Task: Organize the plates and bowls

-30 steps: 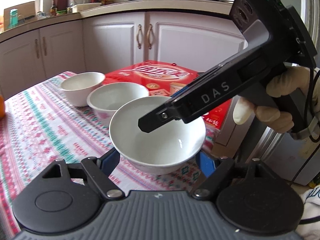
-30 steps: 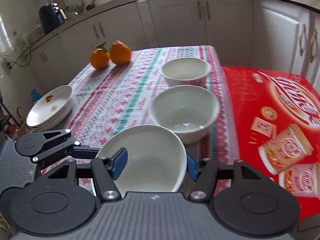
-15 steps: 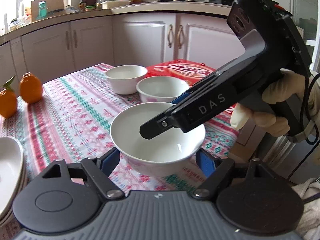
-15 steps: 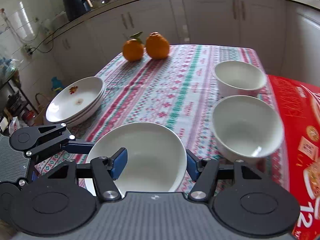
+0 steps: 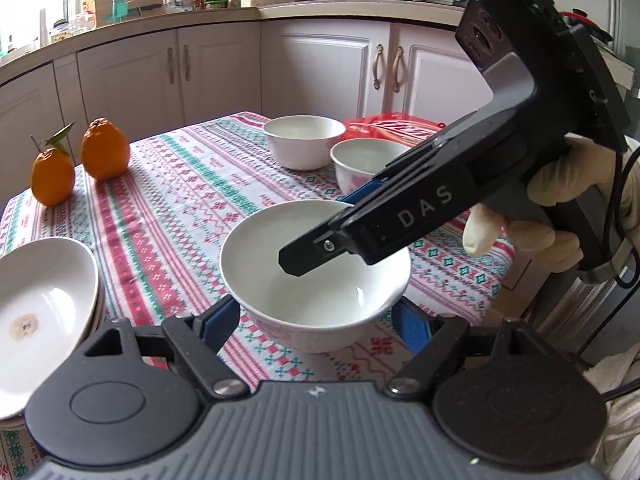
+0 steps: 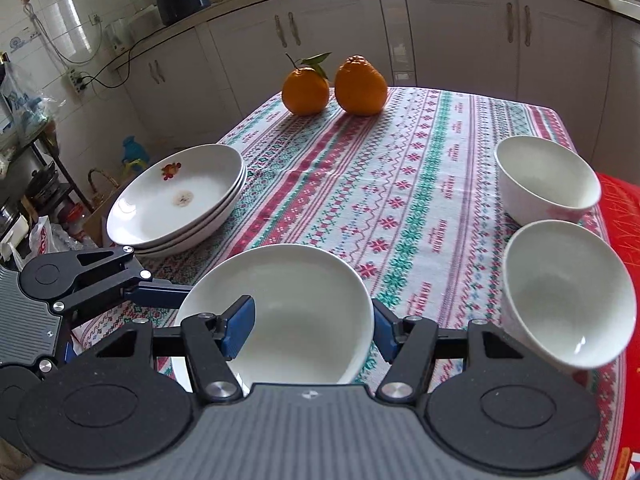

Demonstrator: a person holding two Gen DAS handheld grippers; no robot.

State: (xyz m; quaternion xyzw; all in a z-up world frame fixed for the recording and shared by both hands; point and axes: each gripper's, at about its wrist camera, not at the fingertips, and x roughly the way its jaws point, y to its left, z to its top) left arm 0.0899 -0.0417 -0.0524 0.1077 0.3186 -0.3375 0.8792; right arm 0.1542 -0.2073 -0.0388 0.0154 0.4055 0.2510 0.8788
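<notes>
Nearest, a white bowl sits between the spread fingers of the left tongs, whose blue pads flank its wall; whether they press on it cannot be told. The right tongs pinch the same bowl by its rim, one pad inside and one outside. The bowl appears raised above the patterned desk, so the step in hand is judged to be carrying one bowl across it. Beyond, to the left in the right wrist view, lies a stack of shallow plates; to the right stand two more bowls, a nearer bowl and a farther bowl, close together. Farthest are two oranges. The next move probably calls for choosing a resting place and lowering the bowl level there before release.
</notes>
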